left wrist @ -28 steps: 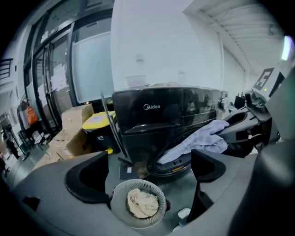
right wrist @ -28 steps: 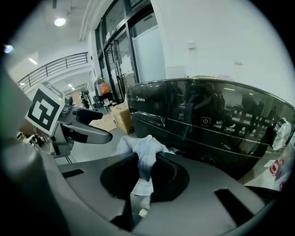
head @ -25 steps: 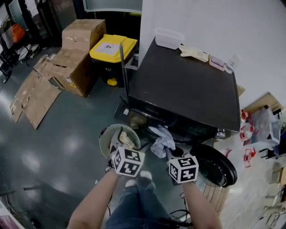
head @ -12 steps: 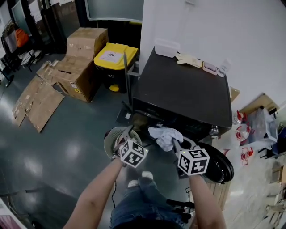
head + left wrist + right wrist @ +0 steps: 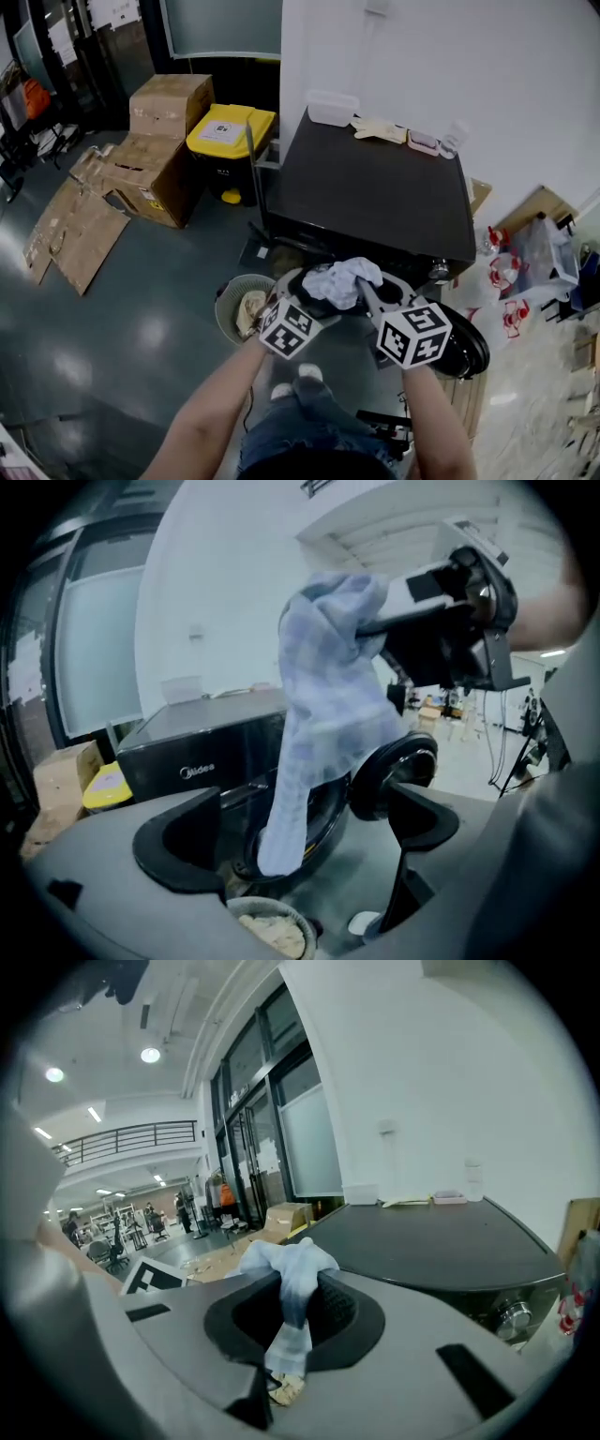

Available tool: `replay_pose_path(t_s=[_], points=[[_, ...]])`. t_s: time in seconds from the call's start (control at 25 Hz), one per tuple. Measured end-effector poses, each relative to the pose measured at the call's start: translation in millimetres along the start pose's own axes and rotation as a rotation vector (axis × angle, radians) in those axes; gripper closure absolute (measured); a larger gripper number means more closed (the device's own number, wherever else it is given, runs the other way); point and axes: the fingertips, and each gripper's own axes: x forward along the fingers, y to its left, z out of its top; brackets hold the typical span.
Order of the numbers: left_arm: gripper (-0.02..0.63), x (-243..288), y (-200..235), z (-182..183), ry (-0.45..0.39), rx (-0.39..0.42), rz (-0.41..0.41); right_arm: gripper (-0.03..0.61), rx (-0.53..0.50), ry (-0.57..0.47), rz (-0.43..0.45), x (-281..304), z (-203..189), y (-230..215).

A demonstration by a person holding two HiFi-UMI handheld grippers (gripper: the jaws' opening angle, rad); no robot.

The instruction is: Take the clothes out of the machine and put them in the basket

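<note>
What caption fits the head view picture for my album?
Right gripper holds a pale cloth up in front of the black washer; the basket sits beside the left gripper.

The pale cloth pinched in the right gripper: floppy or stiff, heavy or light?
Probably floppy: the pale cloth drapes limply from the shut right gripper. Likely light, since a small pinch holds it. Its hanging tail may swing or snag.

Floor point(image 5: 141, 319) carries basket point(image 5: 223, 302), machine point(image 5: 370, 202), cardboard boxes point(image 5: 150, 159) and yellow bin point(image 5: 251, 125).
</note>
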Motion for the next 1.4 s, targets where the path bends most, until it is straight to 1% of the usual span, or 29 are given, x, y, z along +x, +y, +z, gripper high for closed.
replay_pose_path(t_s=[0.08,0.16,0.24,0.28,0.32,0.36,0.4,0.48,0.56,0.6,0.64,0.72,0.8,0.84,0.96,1.0,1.04,1.12,1.24,1.4], points=[[0.052,-7,-9,24,-0.095,0.008,-0.065,0.546,0.01,0.005,0.002,3,-4,-2],[0.052,-13,-13,49,-0.17,0.021,-0.106,0.546,0.025,0.021,0.016,8,-11,-2],[0.067,-15,-12,66,-0.193,0.045,-0.102,0.546,0.034,0.037,0.043,13,-18,2],[0.118,-15,-7,69,-0.181,0.066,-0.075,0.546,0.036,0.042,0.057,16,-20,6],[0.282,-15,-2,68,-0.159,0.093,-0.04,0.546,0.039,0.044,0.068,18,-22,10],[0.533,-16,3,66,-0.136,0.119,-0.014,0.546,0.043,0.045,0.076,20,-23,13],[0.574,-16,6,63,-0.118,0.132,-0.01,0.546,0.045,0.047,0.08,23,-24,14],[0.583,-20,8,58,-0.085,0.121,-0.049,0.543,0.037,0.055,0.095,28,-26,15],[0.586,-26,9,52,-0.05,0.103,-0.088,0.536,0.029,0.061,0.135,31,-30,16],[0.586,-29,9,50,-0.037,0.099,-0.1,0.524,0.03,0.059,0.162,32,-32,18],[0.586,-33,11,49,-0.03,0.097,-0.107,0.498,0.033,0.052,0.192,32,-33,20],[0.586,-41,16,53,-0.028,0.092,-0.107,0.434,0.041,0.033,0.253,33,-36,24],[0.588,-49,25,57,-0.026,0.082,-0.096,0.363,0.047,0.046,0.305,34,-43,25],[0.588,-54,29,59,-0.026,0.074,-0.086,0.347,0.042,0.066,0.325,35,-49,25],[0.588,-69,43,68,-0.037,0.034,-0.053,0.336,0.0,0.148,0.367,41,-73,25],[0.588,-75,47,73,-0.042,0.026,-0.042,0.316,-0.021,0.175,0.375,46,-82,25],[0.588,-81,50,78,-0.047,0.025,-0.031,0.281,-0.045,0.199,0.379,52,-91,26],[0.588,-92,56,88,-0.053,0.029,-0.011,0.238,-0.1,0.24,0.372,65,-108,25],[0.588,-110,63,102,-0.061,0.02,0.017,0.232,-0.159,0.284,0.352,90,-130,21],[0.588,-136,70,124,-0.083,0.003,0.057,0.186,-0.19,0.348,0.305,129,-159,13]])
